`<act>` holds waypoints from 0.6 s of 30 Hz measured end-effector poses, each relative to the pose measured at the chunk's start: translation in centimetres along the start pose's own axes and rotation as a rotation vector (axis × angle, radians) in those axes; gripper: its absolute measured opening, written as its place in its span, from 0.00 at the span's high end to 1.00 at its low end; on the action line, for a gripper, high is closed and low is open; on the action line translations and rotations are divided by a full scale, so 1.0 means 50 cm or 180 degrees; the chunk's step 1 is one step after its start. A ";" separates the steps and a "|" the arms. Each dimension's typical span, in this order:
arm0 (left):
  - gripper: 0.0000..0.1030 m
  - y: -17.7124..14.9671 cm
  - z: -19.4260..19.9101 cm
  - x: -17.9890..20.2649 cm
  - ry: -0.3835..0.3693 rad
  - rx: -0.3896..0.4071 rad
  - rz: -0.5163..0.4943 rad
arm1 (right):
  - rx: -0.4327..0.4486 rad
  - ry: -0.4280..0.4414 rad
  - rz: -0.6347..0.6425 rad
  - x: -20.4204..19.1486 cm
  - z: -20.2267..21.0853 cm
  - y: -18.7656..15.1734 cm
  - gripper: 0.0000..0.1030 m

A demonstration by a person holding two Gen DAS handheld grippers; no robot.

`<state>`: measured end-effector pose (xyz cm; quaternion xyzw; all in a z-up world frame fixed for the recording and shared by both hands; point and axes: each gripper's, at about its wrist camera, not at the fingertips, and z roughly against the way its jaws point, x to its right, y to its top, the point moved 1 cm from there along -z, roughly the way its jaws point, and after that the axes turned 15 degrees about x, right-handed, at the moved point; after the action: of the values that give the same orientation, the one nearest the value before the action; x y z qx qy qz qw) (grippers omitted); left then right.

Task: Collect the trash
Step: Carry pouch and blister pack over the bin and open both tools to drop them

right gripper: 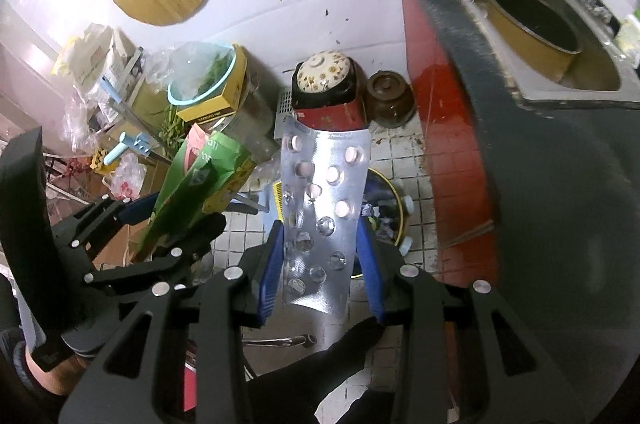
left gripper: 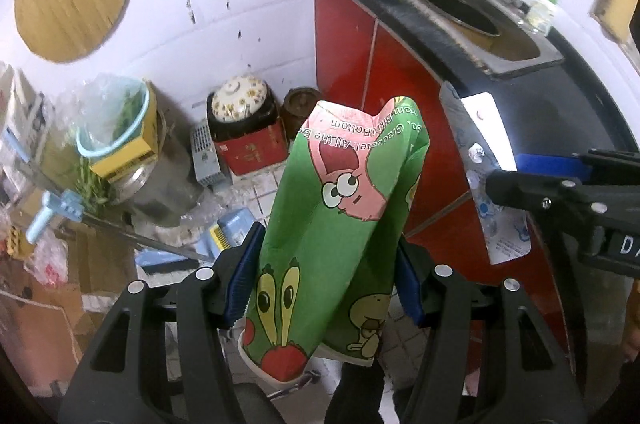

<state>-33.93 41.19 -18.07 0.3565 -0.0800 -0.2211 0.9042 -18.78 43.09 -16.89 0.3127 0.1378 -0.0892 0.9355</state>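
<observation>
- A flattened green cartoon-printed paper cup (left gripper: 340, 224) is clamped between the blue pads of the left gripper (left gripper: 326, 276), jaws partly apart, centre frame.
- A silver pill blister sheet (right gripper: 324, 220) is pinched by the right gripper (right gripper: 322, 264), jaws narrower, centre of the right wrist view.
- A white tiled floor (right gripper: 412, 191) and white tiled wall are seen behind; a red-fronted dark worktop (left gripper: 520, 95) fills the upper right.
- A sink (right gripper: 520, 23) is set in the worktop, with a dark round pan inside.
- A black bin (right gripper: 390, 212) holding crumpled scraps is glimpsed behind the blister sheet.
- At left, a light-blue basket (left gripper: 116, 119) with greens is seen.
</observation>
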 end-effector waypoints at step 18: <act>0.36 -0.100 -0.237 -0.045 -0.0082 -0.0239 0.0194 | -0.0450 -0.0001 -0.0234 0.063 -0.248 -0.010 0.52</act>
<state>-34.08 46.20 -30.14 0.3169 -0.0941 -0.2008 0.9222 -18.43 50.03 -27.67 0.2406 0.1551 -0.1135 0.9514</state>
